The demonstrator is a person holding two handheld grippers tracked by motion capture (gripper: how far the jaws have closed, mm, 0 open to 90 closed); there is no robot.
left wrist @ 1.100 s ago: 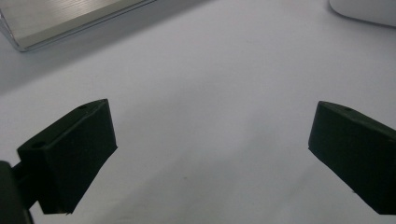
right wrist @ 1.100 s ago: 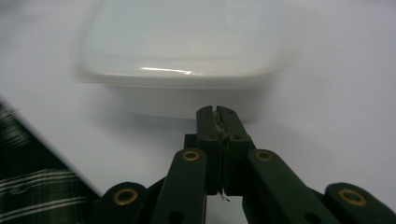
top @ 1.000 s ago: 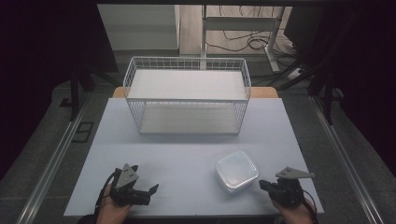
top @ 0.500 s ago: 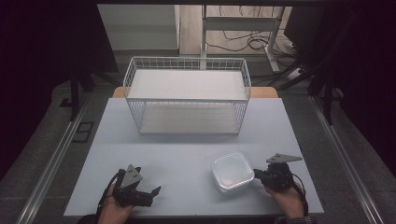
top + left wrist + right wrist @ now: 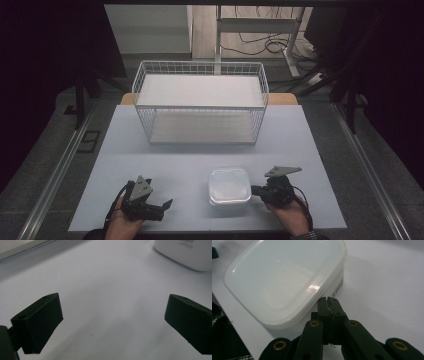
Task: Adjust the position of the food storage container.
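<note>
Near the table's [image 5: 320,150] front edge, we are nudging the lidded plastic container [image 5: 229,186] with the right gripper's [image 5: 327,302] jaws pressed together, risking a skewed slide, while the left gripper's [image 5: 112,322] jaws are gaping.

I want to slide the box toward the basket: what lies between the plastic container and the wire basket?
Nothing: in the high view, only bare white table separates the plastic container from the wire basket.

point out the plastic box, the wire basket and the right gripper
plastic box [image 5: 229,185], high view, middle of its lid
wire basket [image 5: 200,67], high view, back top rim
right gripper [image 5: 328,302], right gripper view, tips of its shut jaws
</note>
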